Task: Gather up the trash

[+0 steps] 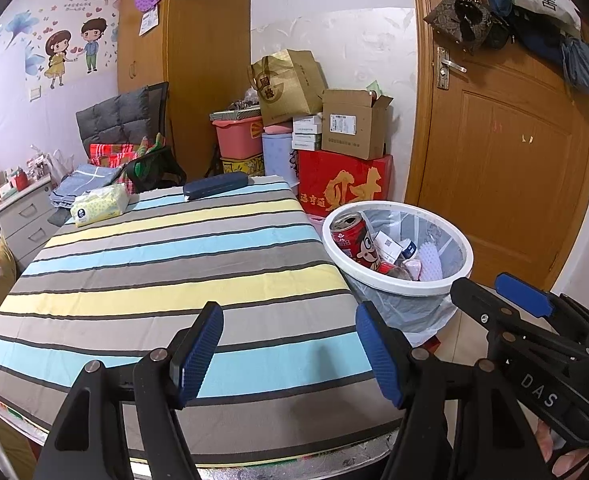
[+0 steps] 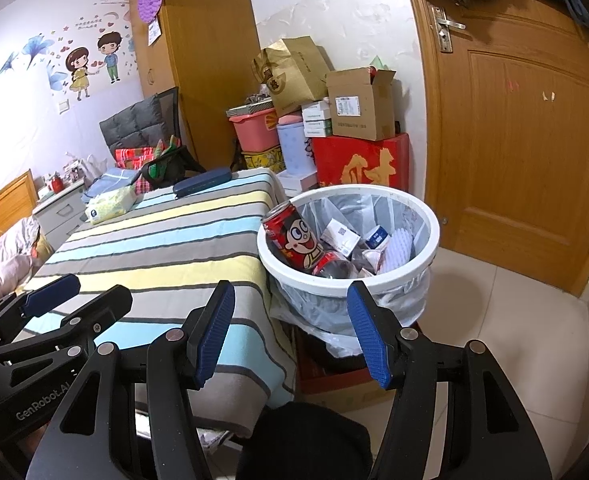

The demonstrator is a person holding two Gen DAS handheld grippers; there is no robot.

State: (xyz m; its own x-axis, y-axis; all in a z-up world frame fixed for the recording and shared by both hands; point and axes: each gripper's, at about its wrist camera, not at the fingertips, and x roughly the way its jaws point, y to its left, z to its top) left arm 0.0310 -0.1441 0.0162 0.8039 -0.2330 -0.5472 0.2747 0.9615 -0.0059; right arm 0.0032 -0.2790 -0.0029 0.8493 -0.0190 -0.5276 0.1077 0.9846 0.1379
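Left gripper (image 1: 288, 350) – spread, empty | right gripper (image 2: 290, 334) – spread, empty | red can (image 2: 294, 240) leans on bin (image 2: 422, 210) rim – a knock likely tips it out.

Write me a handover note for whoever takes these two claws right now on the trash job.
Left claw: open, empty, over the near end of the striped table.
Right claw: open, empty, in front of the bin.
Bin: white, bag-lined, beside the table's right edge. Inside are a red can, small boxes and wrappers.
Done: no loose trash shows on the tabletop.
Left: on the far end lie a tissue pack and a dark blue case; neither looks like trash. Check around the table before stopping.
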